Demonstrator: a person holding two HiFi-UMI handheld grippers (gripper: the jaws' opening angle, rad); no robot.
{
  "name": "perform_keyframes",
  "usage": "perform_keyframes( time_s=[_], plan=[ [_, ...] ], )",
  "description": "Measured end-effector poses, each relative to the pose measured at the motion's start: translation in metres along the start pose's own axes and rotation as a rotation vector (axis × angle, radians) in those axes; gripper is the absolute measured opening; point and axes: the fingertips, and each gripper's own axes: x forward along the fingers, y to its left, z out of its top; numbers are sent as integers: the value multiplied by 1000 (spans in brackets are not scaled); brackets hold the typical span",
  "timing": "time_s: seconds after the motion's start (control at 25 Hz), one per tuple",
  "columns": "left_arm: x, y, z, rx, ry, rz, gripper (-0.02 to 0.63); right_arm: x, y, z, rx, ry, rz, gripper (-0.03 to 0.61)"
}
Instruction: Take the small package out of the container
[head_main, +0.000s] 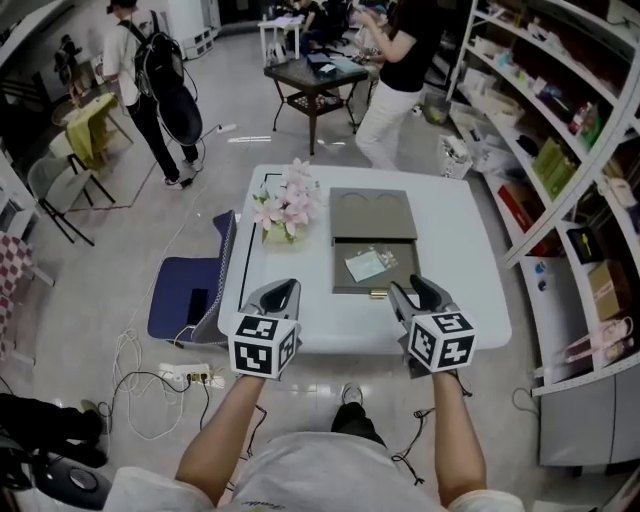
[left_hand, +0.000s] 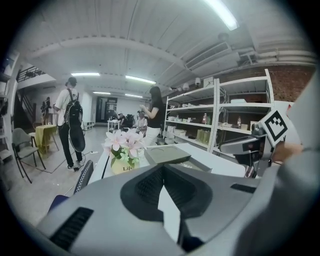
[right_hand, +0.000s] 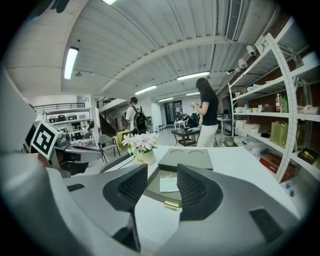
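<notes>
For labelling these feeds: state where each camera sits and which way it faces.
Head view: on the head, facing steeply down at the white rectangular table; both forearms show.
Left gripper view: on the left hand-held gripper, facing along its closed jaws across the table; right hand visible.
Right gripper view: on the right hand-held gripper, facing through open jaws at the flat grey-brown open container.
Shared: pink flowers, in all views.

This is an open lab or studio space. Long white shelves stocked with boxes line one wall. Strip lights hang under a bare concrete ceiling. Cables and a power strip trail over the grey floor. A person with a backpack stands beyond the white worktop.
</notes>
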Motion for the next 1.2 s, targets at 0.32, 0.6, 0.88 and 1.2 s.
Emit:
perform_keyframes(
  time_s=[0.32,0.6,0.88,1.2],
  plan=[
    [45,4,12,-23,16,55,2,60,-39,-9,-18,139,92,173],
    [74,5,9,-53,43,101,2,107,-66,-31,-3,298,147,199],
    [90,13,7,-73,58,144,2,144,-76,-50,-26,473,204,202],
    [101,24,7,-92,63,173,2,170,-83,-71,-39,620,206,216]
  ],
)
